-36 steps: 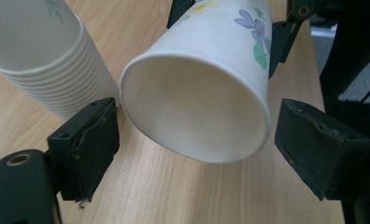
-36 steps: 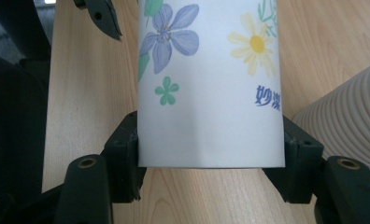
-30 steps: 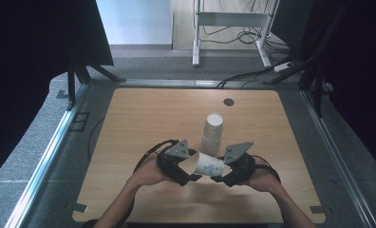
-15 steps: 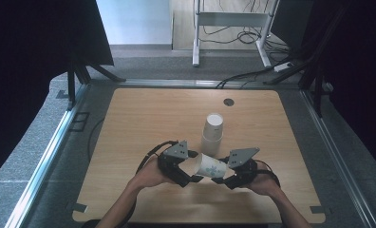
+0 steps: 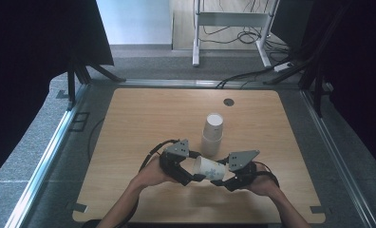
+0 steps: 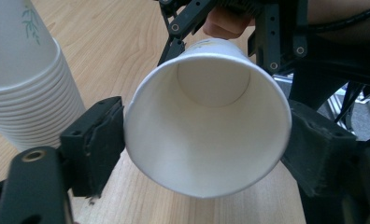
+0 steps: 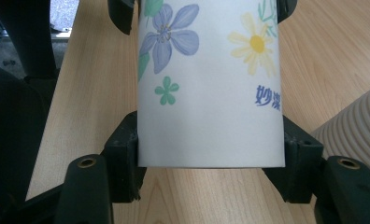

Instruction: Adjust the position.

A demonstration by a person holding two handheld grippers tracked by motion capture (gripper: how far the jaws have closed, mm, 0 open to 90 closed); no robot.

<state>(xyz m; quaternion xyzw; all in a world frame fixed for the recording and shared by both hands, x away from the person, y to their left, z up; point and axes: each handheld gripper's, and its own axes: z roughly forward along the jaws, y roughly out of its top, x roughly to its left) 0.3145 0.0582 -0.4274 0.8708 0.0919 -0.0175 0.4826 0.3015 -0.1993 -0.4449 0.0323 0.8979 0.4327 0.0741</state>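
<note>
Wooden table (image 5: pixel 129 123): both hand-held grippers clamp paper cup (image 5: pixel 210 167); cup stack (image 5: pixel 213 134) behind.

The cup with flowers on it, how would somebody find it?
Look at the near edge of the wooden table, in front of the upright stack of cups. The single cup lies sideways off the stack, held between both grippers, with painted flowers on its side.

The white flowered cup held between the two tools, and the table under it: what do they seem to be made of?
The white flowered cup looks like thin paper, matte outside with printed flowers, and has a rolled rim seen in the left gripper view. The light brown table shows wood grain with a smooth, slightly glossy finish; it may be laminate or veneer, which I cannot tell apart.
</note>
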